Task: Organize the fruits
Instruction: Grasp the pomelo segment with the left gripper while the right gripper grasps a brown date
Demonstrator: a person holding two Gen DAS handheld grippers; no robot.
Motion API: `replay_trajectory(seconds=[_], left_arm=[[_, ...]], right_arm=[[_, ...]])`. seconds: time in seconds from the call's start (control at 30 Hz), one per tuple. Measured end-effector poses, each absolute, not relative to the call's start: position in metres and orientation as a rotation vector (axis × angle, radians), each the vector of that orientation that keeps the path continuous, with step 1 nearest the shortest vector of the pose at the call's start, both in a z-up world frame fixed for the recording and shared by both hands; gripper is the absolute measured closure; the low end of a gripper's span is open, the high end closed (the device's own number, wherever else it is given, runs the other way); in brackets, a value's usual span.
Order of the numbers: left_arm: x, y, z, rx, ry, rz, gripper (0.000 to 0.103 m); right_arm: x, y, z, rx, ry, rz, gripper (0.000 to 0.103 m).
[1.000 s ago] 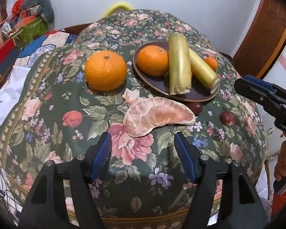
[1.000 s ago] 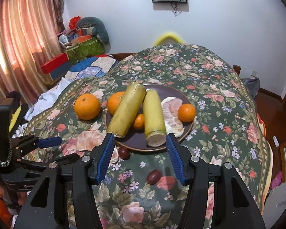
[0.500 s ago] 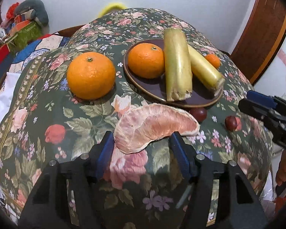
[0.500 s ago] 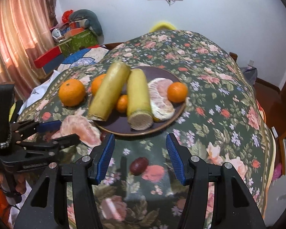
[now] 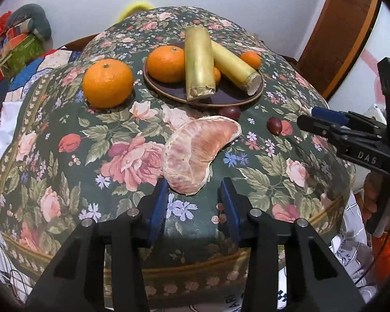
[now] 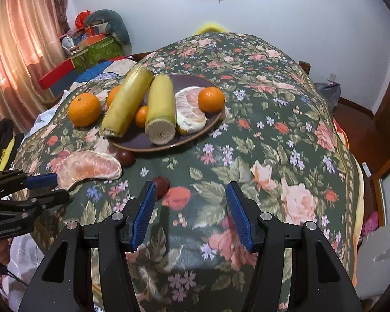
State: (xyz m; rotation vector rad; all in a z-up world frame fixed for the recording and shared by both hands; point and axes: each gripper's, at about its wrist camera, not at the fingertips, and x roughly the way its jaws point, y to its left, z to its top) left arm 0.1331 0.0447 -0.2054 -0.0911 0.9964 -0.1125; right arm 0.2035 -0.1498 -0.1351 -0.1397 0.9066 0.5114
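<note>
1. Left gripper: jaws closing around the near end of the peeled pink pomelo wedge lying on the floral tablecloth; pads look not quite pressing yet.
2. Likely target: the dark brown round plate, where most fruit sits.
3. Right gripper: jaws apart, empty, beside a dark red grape, probably its next pick.

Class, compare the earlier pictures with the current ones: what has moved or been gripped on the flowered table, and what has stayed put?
The left gripper has come forward to the peeled pomelo segment, and its jaws are closing around the near end. The right gripper has come forward and lower towards the dark round fruit, jaws unchanged and empty. The plate with its fruit and the loose orange have not moved.
</note>
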Motion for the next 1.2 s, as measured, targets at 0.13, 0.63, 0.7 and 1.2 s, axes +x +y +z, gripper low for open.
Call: replay_trajectory(seconds=[0.13,0.63,0.7,1.2], left_arm=[[0.144,0.043,-0.200,-0.038,0.987,-0.075,0.061],[0.185,0.039,-0.225,-0.042,0.994,-0.135,0.043],[0.181,0.041,-0.225,-0.054,0.984,-0.122,0.044],[0.159,0.078,-0.220,-0.157,1.003,-0.010,0.056]], right_arm=[[0.199,-0.146,-0.138,-0.138,0.916,0.527,0.051],[0.204,-0.122,-0.157,-0.170,0.952,0.579,0.051],[0.204,-0.121,-0.157,-0.170,0.948,0.582,0.051],[0.205,-0.120,-0.158,-0.158,0.937,0.574,0.058]])
